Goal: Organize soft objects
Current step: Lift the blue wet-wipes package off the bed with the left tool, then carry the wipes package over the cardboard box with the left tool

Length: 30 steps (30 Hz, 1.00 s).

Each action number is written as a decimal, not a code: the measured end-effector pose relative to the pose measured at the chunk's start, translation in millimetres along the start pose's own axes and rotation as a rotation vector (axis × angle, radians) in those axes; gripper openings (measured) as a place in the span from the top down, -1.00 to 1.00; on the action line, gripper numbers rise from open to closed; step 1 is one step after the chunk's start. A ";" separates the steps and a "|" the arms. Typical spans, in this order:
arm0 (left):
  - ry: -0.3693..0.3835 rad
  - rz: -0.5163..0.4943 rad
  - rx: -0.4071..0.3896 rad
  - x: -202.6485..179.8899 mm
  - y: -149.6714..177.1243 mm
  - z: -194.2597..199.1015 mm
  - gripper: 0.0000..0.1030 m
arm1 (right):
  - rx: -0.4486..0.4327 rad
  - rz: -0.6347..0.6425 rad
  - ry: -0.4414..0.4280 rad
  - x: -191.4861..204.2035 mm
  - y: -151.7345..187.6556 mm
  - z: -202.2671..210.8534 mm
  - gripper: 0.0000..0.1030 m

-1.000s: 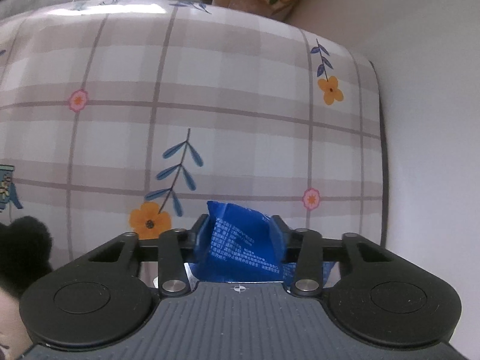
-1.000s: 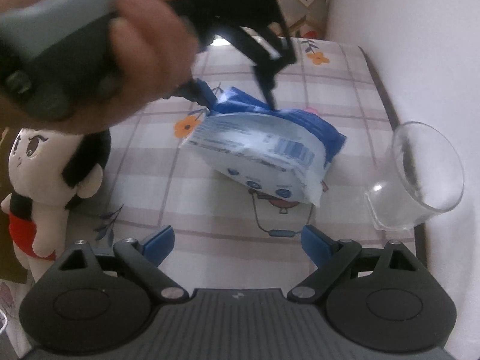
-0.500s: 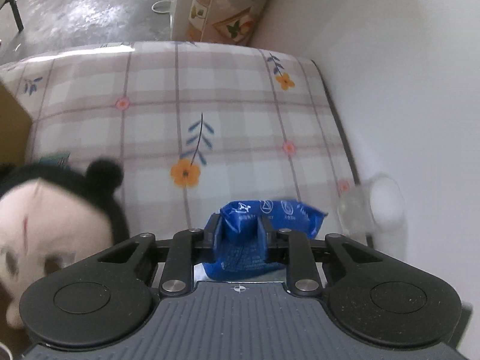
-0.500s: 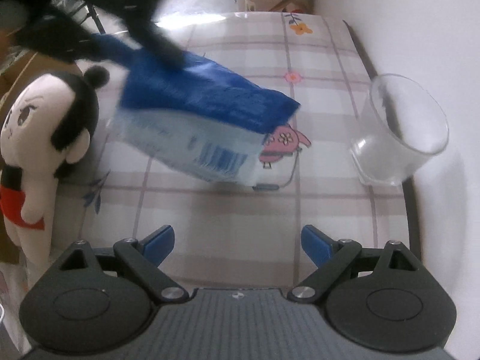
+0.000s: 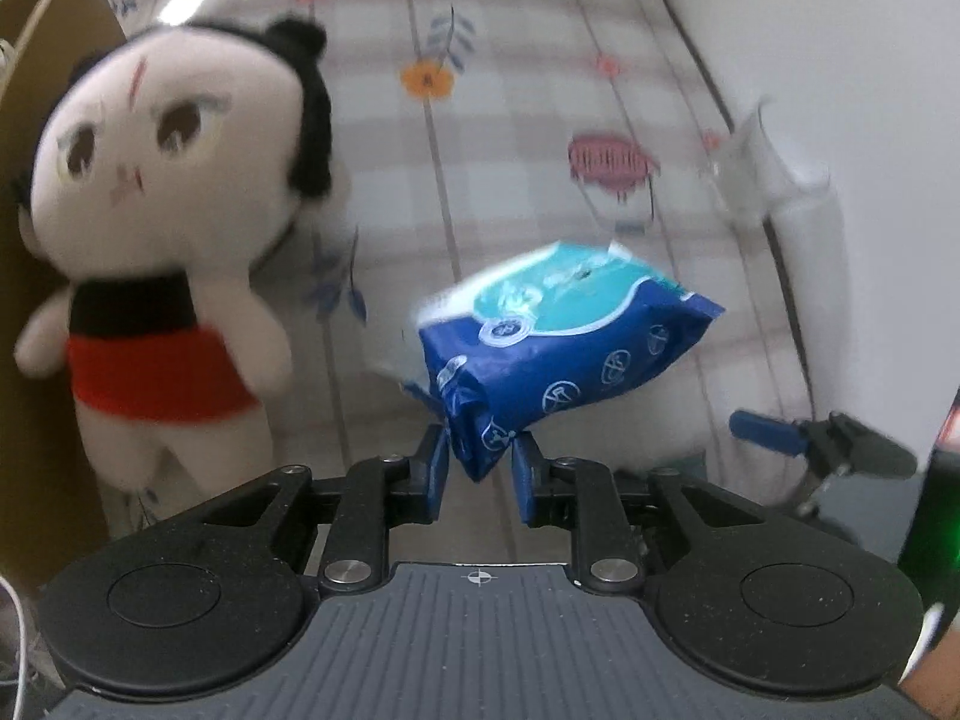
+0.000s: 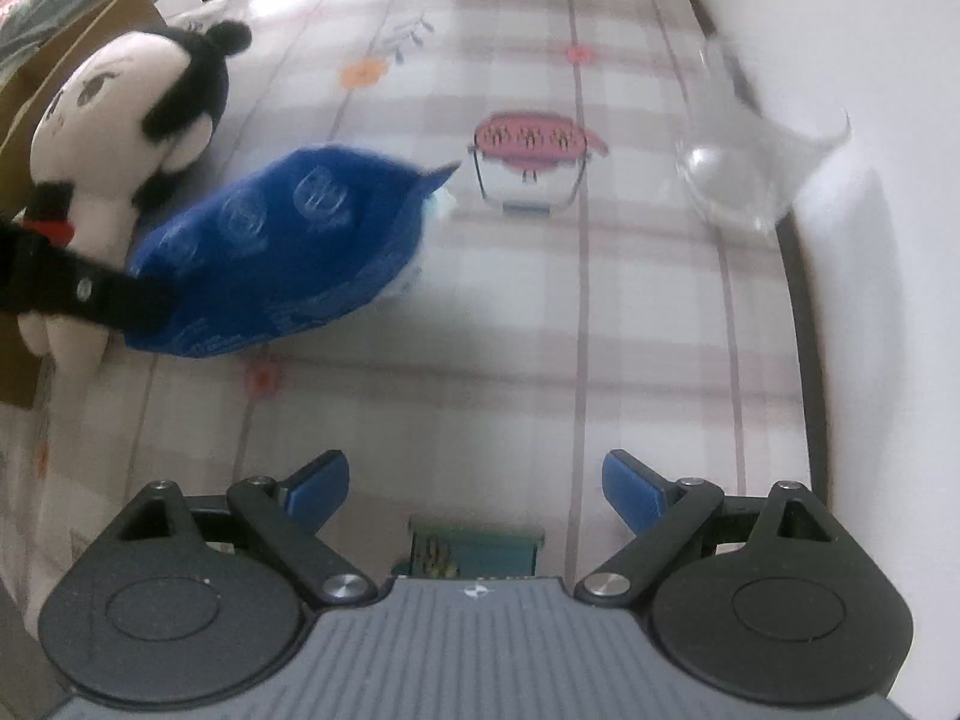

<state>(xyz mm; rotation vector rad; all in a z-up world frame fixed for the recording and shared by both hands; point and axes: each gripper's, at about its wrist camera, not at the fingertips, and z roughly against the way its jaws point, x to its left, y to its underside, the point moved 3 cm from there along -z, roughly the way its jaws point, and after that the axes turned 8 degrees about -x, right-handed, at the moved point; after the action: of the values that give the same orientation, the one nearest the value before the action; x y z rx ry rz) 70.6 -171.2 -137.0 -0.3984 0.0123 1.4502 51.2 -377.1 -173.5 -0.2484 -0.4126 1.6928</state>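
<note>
Left gripper [image 5: 478, 463] pinching end of blue wet-wipe pack [image 5: 558, 354], carrying it beside plush doll [image 5: 162, 204]. Right gripper [image 6: 475, 483] hanging wide open, empty. Pack not yet placed; doll awaiting sorting.

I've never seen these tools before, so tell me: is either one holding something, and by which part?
The left gripper pinches the soft blue plastic tissue pack by its crimped end. The right gripper is open and holds nothing.
</note>
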 end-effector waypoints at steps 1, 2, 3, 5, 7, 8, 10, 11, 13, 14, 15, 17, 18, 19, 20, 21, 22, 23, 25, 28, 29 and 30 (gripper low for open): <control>0.000 -0.008 0.016 -0.6 4.8 -0.8 0.57 | 0.011 -0.022 -0.006 -2.1 3.6 1.5 -0.82; 0.002 -0.006 0.031 -0.4 9.2 -1.8 0.55 | 0.021 -0.049 -0.013 -4.6 6.4 2.9 -0.82; 0.004 0.002 0.041 0.1 13.0 -1.8 0.55 | 0.035 -0.086 -0.017 -7.9 9.4 4.1 -0.82; 0.027 0.042 0.048 7.2 20.4 4.6 0.36 | 0.049 -0.144 -0.020 -12.0 13.8 6.3 -0.82; 0.054 0.105 0.029 14.9 20.2 12.4 0.18 | 0.047 -0.187 -0.027 -16.4 16.7 9.9 -0.82; 0.067 0.149 0.014 20.6 18.2 16.2 0.08 | 0.045 -0.200 -0.028 -16.7 18.4 12.0 -0.82; 0.088 0.235 -0.007 32.9 11.1 19.6 -0.05 | 0.026 -0.206 -0.035 -15.9 18.6 15.4 -0.82; 0.096 0.278 -0.015 39.8 6.9 18.6 -0.09 | 0.013 -0.198 -0.038 -14.3 17.4 16.9 -0.82; 0.107 0.342 -0.017 50.6 -0.3 12.0 -0.11 | -0.019 -0.193 -0.056 -11.4 12.7 19.7 -0.82; 0.120 0.363 -0.011 55.1 -3.9 5.8 -0.19 | -0.032 -0.194 -0.068 -9.2 9.4 19.9 -0.83; 0.126 0.378 -0.003 58.1 -6.3 -0.9 -0.22 | -0.044 -0.192 -0.078 -6.3 5.4 19.5 -0.88; 0.138 0.404 0.031 61.6 -8.6 -17.0 -0.23 | -0.062 -0.174 -0.105 0.4 -1.5 15.0 -0.91; 0.149 0.419 0.048 62.6 -8.6 -24.1 -0.23 | -0.065 -0.167 -0.119 4.3 -4.5 11.4 -0.93; 0.163 0.427 0.062 62.6 -8.8 -29.4 -0.25 | -0.068 -0.168 -0.137 7.8 -8.2 7.4 -0.93; 0.177 0.426 0.072 61.9 -8.8 -33.7 -0.30 | -0.072 -0.171 -0.150 9.0 -11.1 5.1 -0.94; 0.179 0.421 0.083 61.4 -8.8 -37.0 -0.31 | -0.074 -0.169 -0.157 10.7 -13.6 1.4 -0.94; 0.176 0.419 0.091 60.4 -8.7 -39.7 -0.31 | -0.079 -0.170 -0.166 12.2 -16.1 -1.2 -0.94; 0.185 0.426 0.098 59.9 -7.9 -42.7 -0.33 | -0.079 -0.173 -0.170 12.6 -16.6 -4.6 -0.95; 0.204 0.456 0.120 61.8 -5.3 -50.1 -0.34 | -0.069 -0.194 -0.183 10.2 -18.0 -10.8 -1.00; 0.206 0.449 0.106 62.0 -6.5 -54.2 -0.38 | -0.080 -0.215 -0.202 8.9 -19.6 -17.1 -1.00; 0.213 0.448 0.100 61.6 -7.2 -55.1 -0.38 | -0.087 -0.208 -0.207 10.3 -21.0 -18.4 -1.00; 0.222 0.447 0.094 60.9 -7.7 -55.6 -0.38 | -0.092 -0.202 -0.216 11.3 -22.3 -19.1 -1.00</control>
<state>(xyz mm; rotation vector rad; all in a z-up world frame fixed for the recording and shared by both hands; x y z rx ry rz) 98.9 -128.3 -201.9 -0.4984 0.3670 1.8291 77.0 -360.7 -181.0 -0.0867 -0.6553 1.5087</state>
